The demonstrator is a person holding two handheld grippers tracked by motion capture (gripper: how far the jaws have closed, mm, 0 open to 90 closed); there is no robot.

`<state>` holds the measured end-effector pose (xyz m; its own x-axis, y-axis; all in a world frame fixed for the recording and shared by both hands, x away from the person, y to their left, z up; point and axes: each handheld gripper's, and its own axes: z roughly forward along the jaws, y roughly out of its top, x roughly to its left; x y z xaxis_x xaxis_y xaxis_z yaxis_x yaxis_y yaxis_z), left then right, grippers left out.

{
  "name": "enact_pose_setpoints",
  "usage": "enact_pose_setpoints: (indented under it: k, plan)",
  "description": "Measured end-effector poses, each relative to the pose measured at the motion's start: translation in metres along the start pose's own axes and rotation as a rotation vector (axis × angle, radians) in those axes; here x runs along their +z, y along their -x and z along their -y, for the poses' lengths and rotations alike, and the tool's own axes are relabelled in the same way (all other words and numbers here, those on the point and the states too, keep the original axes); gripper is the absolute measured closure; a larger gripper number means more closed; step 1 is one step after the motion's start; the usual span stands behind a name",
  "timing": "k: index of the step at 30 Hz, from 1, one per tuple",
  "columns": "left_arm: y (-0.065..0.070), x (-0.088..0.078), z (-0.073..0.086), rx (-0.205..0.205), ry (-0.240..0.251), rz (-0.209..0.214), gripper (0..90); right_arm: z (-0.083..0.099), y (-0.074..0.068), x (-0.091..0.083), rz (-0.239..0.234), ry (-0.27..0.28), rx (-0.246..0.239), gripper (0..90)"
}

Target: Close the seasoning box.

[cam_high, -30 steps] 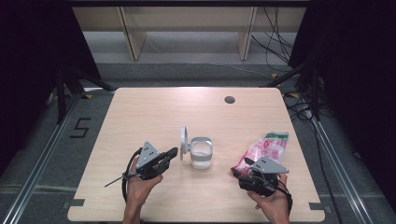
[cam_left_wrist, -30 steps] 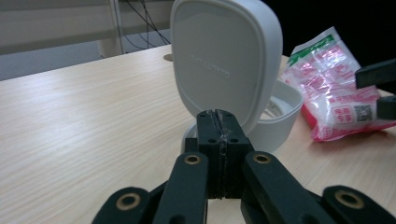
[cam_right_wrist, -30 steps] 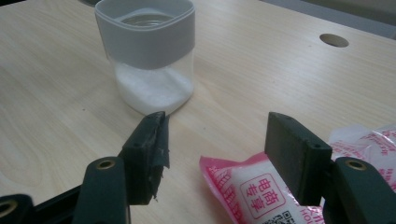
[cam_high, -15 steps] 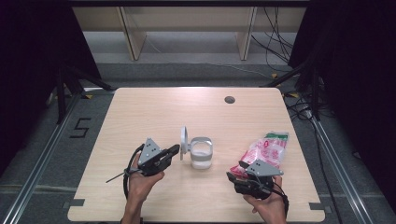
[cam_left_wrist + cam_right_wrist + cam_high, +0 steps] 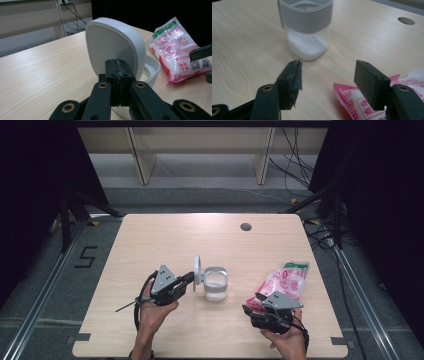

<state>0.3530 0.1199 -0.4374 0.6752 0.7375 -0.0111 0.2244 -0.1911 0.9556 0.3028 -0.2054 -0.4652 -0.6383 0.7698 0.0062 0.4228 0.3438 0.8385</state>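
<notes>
Left hand-held gripper (image 5: 117,75) clenched, seemingly touching the jar (image 5: 215,284) lid (image 5: 113,47); right hand-held gripper (image 5: 329,82) released over bag (image 5: 282,282)

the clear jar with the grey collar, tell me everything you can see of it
The jar is a small container with rounded corners, clear plastic below and a wide grey collar round its mouth. White granules fill roughly its lower third. It stands upright near the middle of the wooden table. Its white hinged lid is flipped open and stands up at the jar's left side, and the left hand-held gripper, jaws shut, is at the lid's lower edge. The pink packet lies apart to its right.
</notes>
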Motion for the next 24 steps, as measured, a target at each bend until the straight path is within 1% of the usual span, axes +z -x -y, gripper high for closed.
enact_pose_setpoints:
  k: [1, 2, 3, 4, 5, 7, 8, 9, 10, 13, 15, 16, 18, 19, 20, 21, 22, 23, 24]
  plan:
    - [0.000, 0.000, 0.000, -0.003, 0.003, 0.003, 88.3, 0.000, 0.003, 0.001, 0.002, 0.014, -0.033, 39.1]
    - [0.001, 0.001, -0.001, -0.014, 0.006, 0.004, 88.3, 0.000, 0.003, 0.001, 0.002, 0.015, -0.036, 39.1]
    - [0.001, 0.001, -0.001, 0.002, 0.001, 0.005, 88.3, 0.000, 0.003, 0.001, 0.002, 0.013, -0.034, 39.1]
    - [0.003, 0.002, -0.002, -0.007, -0.001, 0.003, 88.3, 0.000, 0.003, 0.001, 0.002, 0.013, -0.034, 39.1]
    - [0.003, 0.001, -0.002, 0.009, -0.003, 0.002, 88.3, 0.000, 0.003, 0.001, 0.002, 0.012, -0.032, 39.1]
    - [0.005, 0.002, -0.003, 0.006, 0.000, 0.005, 88.3, 0.000, 0.003, 0.001, 0.003, 0.015, -0.034, 39.1]
    - [0.007, 0.003, -0.003, 0.005, 0.001, 0.007, 88.3, 0.000, 0.001, 0.001, 0.003, 0.013, -0.012, 39.1]
    - [0.007, 0.004, -0.003, 0.013, 0.000, 0.008, 88.3, 0.000, 0.002, 0.000, 0.001, 0.005, -0.015, 39.1]
    - [0.008, 0.005, -0.003, 0.010, 0.002, 0.014, 88.3, 0.000, 0.003, 0.000, 0.002, 0.012, -0.024, 39.1]
    - [0.014, 0.009, -0.004, 0.021, -0.003, 0.020, 88.3, 0.000, 0.003, 0.000, 0.000, 0.010, -0.023, 39.1]
    - [0.019, 0.013, -0.002, 0.012, 0.001, 0.037, 87.8, 0.000, 0.003, 0.000, 0.000, 0.018, -0.032, 39.4]
    - [0.020, 0.013, -0.003, 0.023, -0.006, 0.039, 87.7, 0.000, 0.003, 0.000, 0.000, 0.019, -0.034, 39.5]
    - [0.022, 0.013, -0.003, 0.028, -0.003, 0.047, 87.0, 0.000, 0.004, -0.001, 0.003, 0.018, -0.029, 39.4]
    - [0.022, 0.012, -0.003, 0.030, -0.009, 0.046, 86.3, 0.000, 0.004, 0.000, -0.002, 0.018, -0.024, 39.4]
    - [0.022, 0.012, -0.002, 0.019, -0.002, 0.050, 85.3, 0.001, 0.003, -0.001, 0.002, 0.009, -0.008, 39.4]
    - [0.022, 0.011, -0.001, 0.015, -0.001, 0.047, 83.7, 0.001, 0.007, 0.000, 0.008, 0.026, -0.043, 39.4]
    - [0.023, 0.009, 0.000, 0.012, -0.004, 0.048, 82.3, 0.001, 0.006, 0.000, -0.003, 0.015, -0.025, 39.4]
    - [0.023, 0.006, 0.001, 0.011, 0.001, 0.051, 79.4, 0.000, 0.006, -0.001, 0.001, 0.019, -0.019, 39.4]
    - [0.024, 0.004, 0.003, -0.011, 0.021, 0.060, 76.0, 0.001, 0.006, -0.002, 0.006, 0.018, -0.024, 39.4]
